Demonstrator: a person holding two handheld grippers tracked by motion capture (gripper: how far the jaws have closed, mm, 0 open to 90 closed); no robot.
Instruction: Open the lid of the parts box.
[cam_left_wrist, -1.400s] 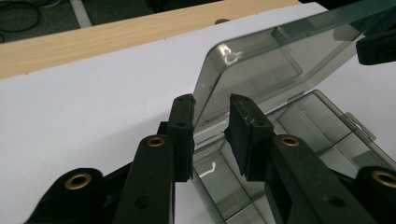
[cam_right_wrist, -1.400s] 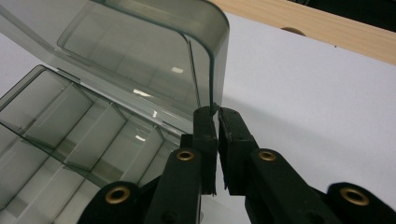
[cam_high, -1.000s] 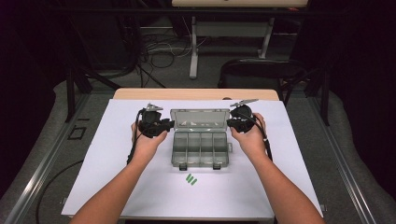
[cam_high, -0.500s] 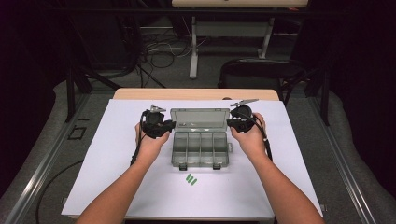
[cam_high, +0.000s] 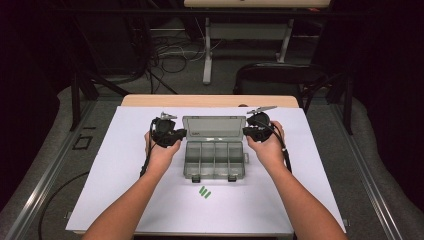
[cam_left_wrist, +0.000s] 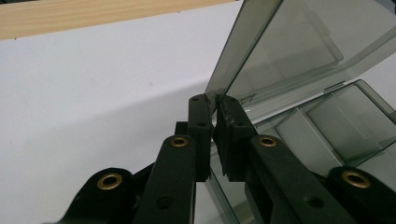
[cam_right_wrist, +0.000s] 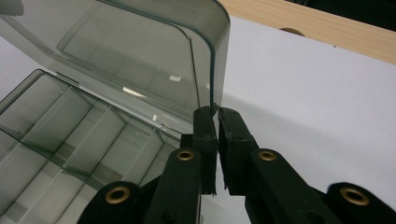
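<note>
A clear grey compartment box (cam_high: 215, 162) lies on the white sheet, its lid (cam_high: 214, 127) raised and standing up at the back. My left gripper (cam_high: 183, 133) is at the lid's left edge. In the left gripper view its jaws (cam_left_wrist: 215, 105) have just been closing and now pinch the edge of the lid (cam_left_wrist: 280, 51). My right gripper (cam_high: 245, 131) is shut on the lid's right edge; in the right gripper view the lid (cam_right_wrist: 140, 51) rises from between its jaws (cam_right_wrist: 215, 114). The compartments (cam_right_wrist: 60, 126) look empty.
Two or three small green pieces (cam_high: 203, 191) lie on the white sheet (cam_high: 100, 190) just in front of the box. The wooden table edge (cam_high: 210, 101) runs behind the sheet. A dark chair (cam_high: 280, 75) and cables stand beyond the table.
The left gripper has edged in toward the lid's left edge and its jaws have narrowed onto it. The right gripper and the box have kept still.
</note>
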